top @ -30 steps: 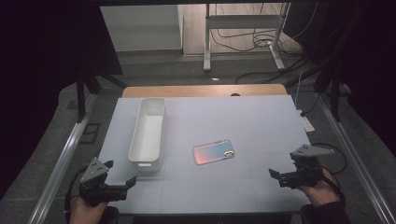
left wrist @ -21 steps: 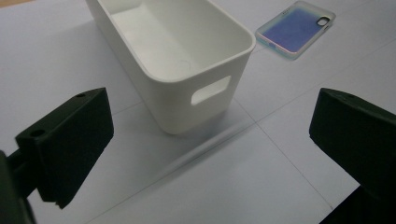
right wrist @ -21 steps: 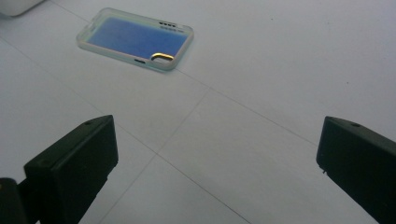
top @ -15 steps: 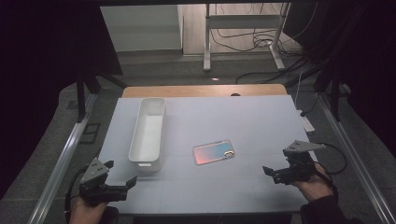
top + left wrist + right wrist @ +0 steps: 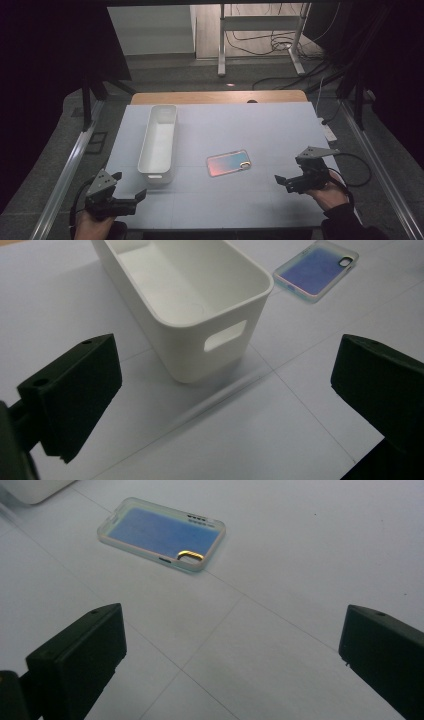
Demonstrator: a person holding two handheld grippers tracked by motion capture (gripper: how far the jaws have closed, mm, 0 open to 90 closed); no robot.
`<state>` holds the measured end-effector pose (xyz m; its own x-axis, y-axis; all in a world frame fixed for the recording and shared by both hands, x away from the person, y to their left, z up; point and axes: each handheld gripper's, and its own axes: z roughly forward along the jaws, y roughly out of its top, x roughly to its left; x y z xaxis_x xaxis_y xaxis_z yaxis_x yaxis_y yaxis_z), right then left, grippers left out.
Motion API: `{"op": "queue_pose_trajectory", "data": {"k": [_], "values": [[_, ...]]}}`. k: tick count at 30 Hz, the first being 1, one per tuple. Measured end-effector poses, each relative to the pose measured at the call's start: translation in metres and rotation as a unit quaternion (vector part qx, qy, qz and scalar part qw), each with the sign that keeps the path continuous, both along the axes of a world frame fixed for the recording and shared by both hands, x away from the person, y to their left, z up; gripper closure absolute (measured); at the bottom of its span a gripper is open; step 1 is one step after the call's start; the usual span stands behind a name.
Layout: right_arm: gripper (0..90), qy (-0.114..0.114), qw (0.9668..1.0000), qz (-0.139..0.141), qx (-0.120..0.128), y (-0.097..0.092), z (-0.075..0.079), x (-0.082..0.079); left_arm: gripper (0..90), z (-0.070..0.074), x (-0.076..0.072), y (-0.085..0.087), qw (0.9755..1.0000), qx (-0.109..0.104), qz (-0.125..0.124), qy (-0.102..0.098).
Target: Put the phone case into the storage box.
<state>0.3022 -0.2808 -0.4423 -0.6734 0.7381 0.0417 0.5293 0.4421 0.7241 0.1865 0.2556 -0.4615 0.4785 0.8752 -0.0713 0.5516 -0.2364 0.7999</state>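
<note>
Item 1: phone case [image 5: 228, 163], iridescent, with a clear rim. It lies flat on the table [image 5: 250, 125], just below the middle of the high view, held by nothing. In the right gripper view it [image 5: 162, 532] sits in the upper left of the frame, its blue inside facing up and a gold-edged camera cut-out at its near corner. In the left gripper view it [image 5: 316, 270] appears at the upper right.

Item 2: white bin [image 5: 159, 141], long and narrow, empty, open top. It stands left of centre in the high view, just left of the phone case and apart from it. In the left gripper view its near end wall with a handle slot [image 5: 225, 335] faces the camera, upper centre of the frame.

Item 3: right gripper [image 5: 286, 181], lower right of the high view, in a person's hand. Jaws spread wide, gripping nothing, pointed toward the phone case and well short of it.

Item 4: left gripper [image 5: 131, 195], lower left of the high view, hand-held. Jaws wide apart, empty, near the bin's near end, not touching.
</note>
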Motion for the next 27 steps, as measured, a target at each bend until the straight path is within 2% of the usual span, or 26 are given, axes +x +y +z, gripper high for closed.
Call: {"op": "queue_pose_trajectory", "data": {"k": [4,18,27], "values": [[0.0,0.005,0.9999,0.006,0.008,0.006,-0.001,0.004,0.7,0.000,0.000,0.000,1.0000,-0.001,-0.001,0.000],[0.0,0.008,0.9996,0.026,-0.009,0.026,-0.003,0.014,0.7,0.000,0.000,0.000,1.0000,-0.001,-0.002,0.001],[0.0,0.007,0.9992,0.037,-0.010,0.036,-0.006,0.021,0.8,0.000,0.001,0.000,1.0000,-0.003,-0.003,0.003]]}}
